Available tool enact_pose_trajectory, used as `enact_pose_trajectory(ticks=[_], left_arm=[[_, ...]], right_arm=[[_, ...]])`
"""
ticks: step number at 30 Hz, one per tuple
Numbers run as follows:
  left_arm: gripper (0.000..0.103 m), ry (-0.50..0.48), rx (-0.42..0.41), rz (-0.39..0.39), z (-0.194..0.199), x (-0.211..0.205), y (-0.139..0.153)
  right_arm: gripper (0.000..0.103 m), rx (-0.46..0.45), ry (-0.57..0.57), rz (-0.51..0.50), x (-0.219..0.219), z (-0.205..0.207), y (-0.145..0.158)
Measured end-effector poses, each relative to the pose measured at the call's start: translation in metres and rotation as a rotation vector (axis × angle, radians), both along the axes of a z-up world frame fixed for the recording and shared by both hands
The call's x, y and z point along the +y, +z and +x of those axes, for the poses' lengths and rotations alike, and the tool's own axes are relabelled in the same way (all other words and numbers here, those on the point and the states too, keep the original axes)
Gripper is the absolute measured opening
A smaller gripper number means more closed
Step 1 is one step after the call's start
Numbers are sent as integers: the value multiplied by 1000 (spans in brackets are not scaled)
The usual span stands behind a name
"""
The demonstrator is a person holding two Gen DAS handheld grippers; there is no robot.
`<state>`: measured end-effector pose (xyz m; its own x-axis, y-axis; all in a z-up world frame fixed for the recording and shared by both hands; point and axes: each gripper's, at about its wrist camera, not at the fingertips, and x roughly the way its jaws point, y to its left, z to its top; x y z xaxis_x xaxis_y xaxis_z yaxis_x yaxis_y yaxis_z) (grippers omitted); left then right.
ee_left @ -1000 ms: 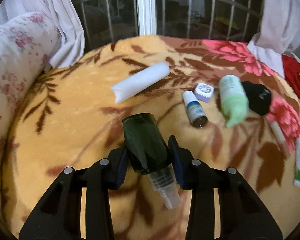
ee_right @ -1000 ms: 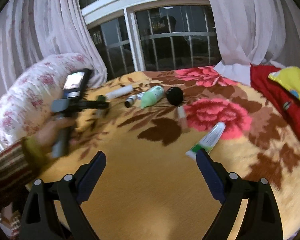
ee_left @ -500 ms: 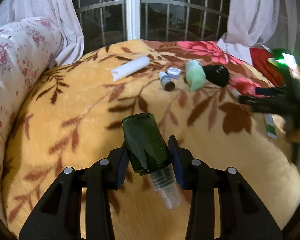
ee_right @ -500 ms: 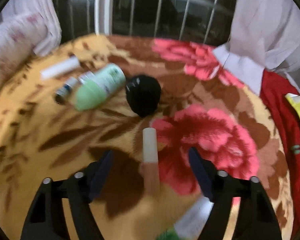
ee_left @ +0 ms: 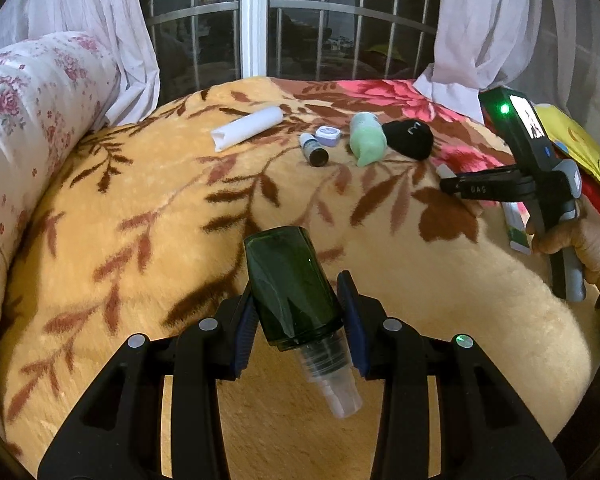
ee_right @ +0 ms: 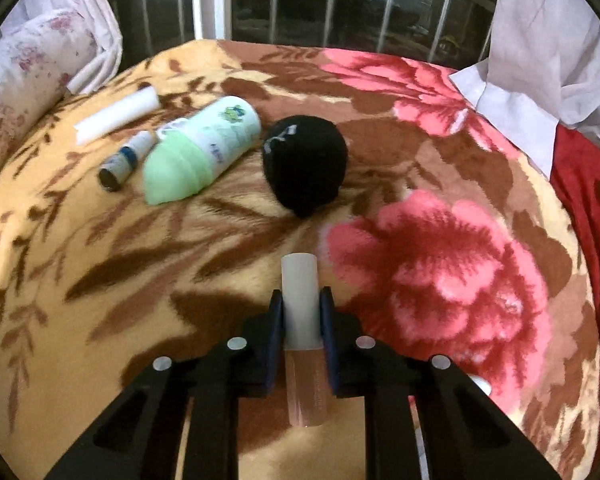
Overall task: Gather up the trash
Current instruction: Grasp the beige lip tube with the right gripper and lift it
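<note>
My left gripper (ee_left: 298,316) is shut on a dark green spray bottle (ee_left: 290,284) and holds it above the blanket, nozzle toward the camera. My right gripper (ee_right: 302,314) is shut on a small tube with a white cap and pinkish body (ee_right: 301,320); it also shows at the right of the left wrist view (ee_left: 450,184). On the blanket lie a white tube (ee_right: 116,114), a small dropper bottle (ee_right: 126,160), a green-capped bottle (ee_right: 200,148) and a black round object (ee_right: 304,162).
A floral blanket (ee_left: 140,208) covers the bed. A floral pillow (ee_left: 24,120) lies at the left. A small lilac-and-white case (ee_left: 327,135) and a green-and-white tube (ee_left: 516,224) lie on the blanket. A red cloth (ee_right: 588,200) and curtains stand at the right; a barred window is behind.
My right gripper has moved down to the white-capped tube and shut on it. My left gripper has drawn back from the items with the green bottle still held.
</note>
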<state>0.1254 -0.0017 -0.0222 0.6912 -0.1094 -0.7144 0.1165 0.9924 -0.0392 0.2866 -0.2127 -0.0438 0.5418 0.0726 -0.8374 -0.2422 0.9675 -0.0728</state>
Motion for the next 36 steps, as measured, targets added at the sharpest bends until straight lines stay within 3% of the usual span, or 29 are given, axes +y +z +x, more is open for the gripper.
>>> enact_pose_trajectory(ticks=[6, 14, 23, 36], left_arm=[[38, -4, 15, -6, -10, 0, -2], [38, -18, 2, -9, -35, 1, 9], [38, -40, -20, -20, -80, 0, 29], [38, -117, 11, -1, -165, -3, 33]], right_arm=[[18, -18, 17, -1, 2, -13, 2], [18, -94, 62, 62, 9, -54, 32], [18, -205, 143, 118, 28, -130, 75], [18, -255, 308, 181, 54, -263, 108]])
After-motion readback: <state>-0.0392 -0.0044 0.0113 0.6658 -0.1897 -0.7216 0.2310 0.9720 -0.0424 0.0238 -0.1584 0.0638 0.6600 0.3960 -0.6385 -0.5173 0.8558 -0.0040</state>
